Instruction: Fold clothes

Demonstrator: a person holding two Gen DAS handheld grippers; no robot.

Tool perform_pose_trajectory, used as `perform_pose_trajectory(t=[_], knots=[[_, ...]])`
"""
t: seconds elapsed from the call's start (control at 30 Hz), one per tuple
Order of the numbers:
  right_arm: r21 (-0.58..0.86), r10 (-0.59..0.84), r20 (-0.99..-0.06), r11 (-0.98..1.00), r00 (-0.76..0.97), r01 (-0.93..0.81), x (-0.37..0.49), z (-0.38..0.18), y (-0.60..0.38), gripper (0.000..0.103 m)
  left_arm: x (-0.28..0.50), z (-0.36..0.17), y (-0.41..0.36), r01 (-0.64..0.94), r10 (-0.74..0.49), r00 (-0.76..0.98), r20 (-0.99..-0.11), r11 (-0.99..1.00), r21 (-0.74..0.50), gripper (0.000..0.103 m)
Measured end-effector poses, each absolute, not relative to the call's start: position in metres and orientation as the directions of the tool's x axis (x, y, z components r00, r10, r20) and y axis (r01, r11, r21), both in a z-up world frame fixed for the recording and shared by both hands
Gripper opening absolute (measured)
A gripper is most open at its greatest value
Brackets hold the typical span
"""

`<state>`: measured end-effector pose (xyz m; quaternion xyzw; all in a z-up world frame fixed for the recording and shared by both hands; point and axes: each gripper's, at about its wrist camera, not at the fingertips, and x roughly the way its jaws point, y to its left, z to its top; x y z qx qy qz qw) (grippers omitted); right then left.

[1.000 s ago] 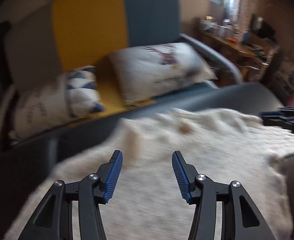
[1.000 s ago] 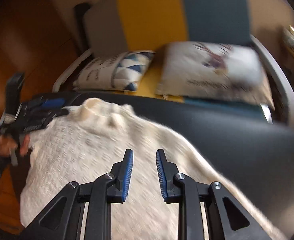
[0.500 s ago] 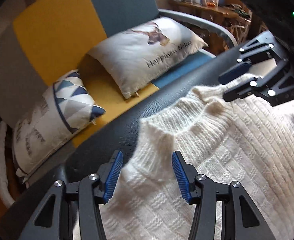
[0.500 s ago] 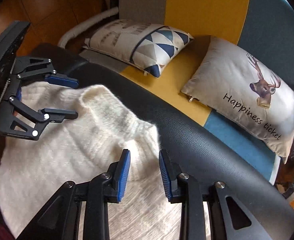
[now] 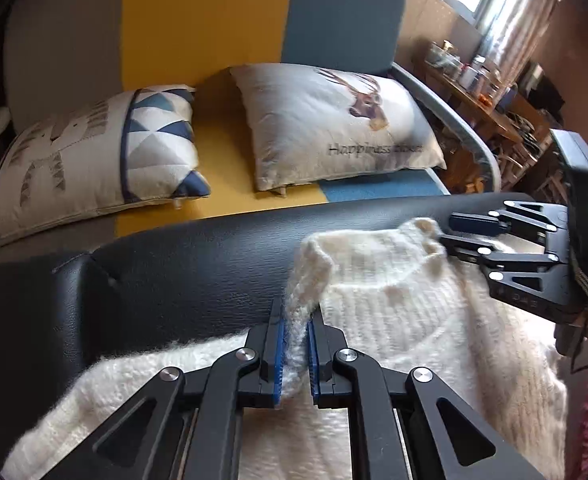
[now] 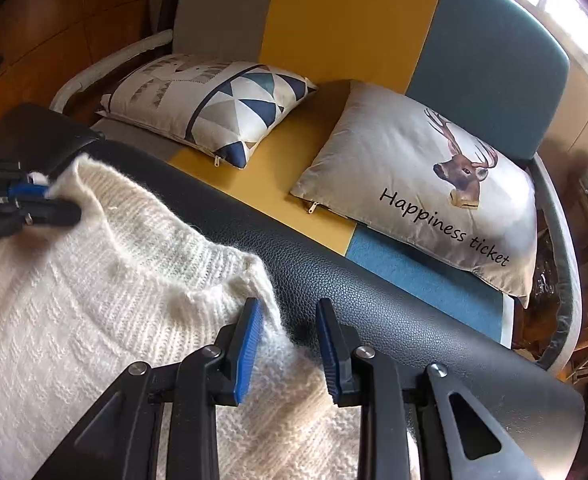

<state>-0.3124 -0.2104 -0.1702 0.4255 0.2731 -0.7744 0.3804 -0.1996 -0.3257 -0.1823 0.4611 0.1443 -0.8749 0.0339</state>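
Observation:
A cream knitted sweater lies flat on a black leather surface, collar toward the sofa. My left gripper points down at the collar's left side, its jaws closing, and the blue pads pinch a raised ridge of knit. In the right wrist view the sweater fills the lower left. My right gripper straddles the knit edge by the collar's right side. Its jaws are closing but still apart, with the far pad off the wool. Each gripper also shows in the other's view: left gripper, right gripper.
Behind the black leather surface stands a grey, yellow and blue sofa with a triangle-pattern pillow and a deer pillow. A cluttered wooden shelf stands at the back right, under a window.
Both grippers came down onto the sweater's collar area. The left jaws went from wide apart to pinched on the knit. The right gripper shifted to the collar's right edge.

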Motion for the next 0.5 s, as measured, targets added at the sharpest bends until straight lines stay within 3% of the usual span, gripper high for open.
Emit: perform_pose_trajectory(t=[0.23, 0.33, 0.4, 0.47, 0.5], knots=[[0.056, -0.535, -0.824, -0.403, -0.186, 0.913, -0.286, -0.144, -0.207, 0.027, -0.202, -0.176, -0.324, 0.139, 0.066, -0.561, -0.825, -0.975, -0.172, 0.015], [-0.015, -0.473, -0.86, -0.355, -0.193, 0.935, -0.276, -0.156, -0.223, 0.026, -0.201, -0.175, -0.326, 0.132, 0.082, -0.567, -0.82, -0.973, -0.188, 0.027], [-0.024, -0.433, -0.88, -0.372, -0.196, 0.928, -0.282, -0.166, -0.229, 0.026, -0.203, -0.177, -0.328, 0.149, 0.078, -0.565, -0.821, -0.97, -0.194, 0.027], [-0.013, -0.41, -0.889, -0.421, -0.203, 0.907, -0.292, -0.172, -0.23, 0.023, -0.209, -0.185, -0.333, 0.215, 0.047, -0.536, -0.843, -0.958, -0.19, 0.014], [0.009, -0.412, -0.887, -0.471, -0.211, 0.882, -0.299, -0.172, -0.227, 0.023, -0.209, -0.188, -0.335, 0.238, 0.039, -0.533, -0.845, -0.951, -0.195, 0.013]])
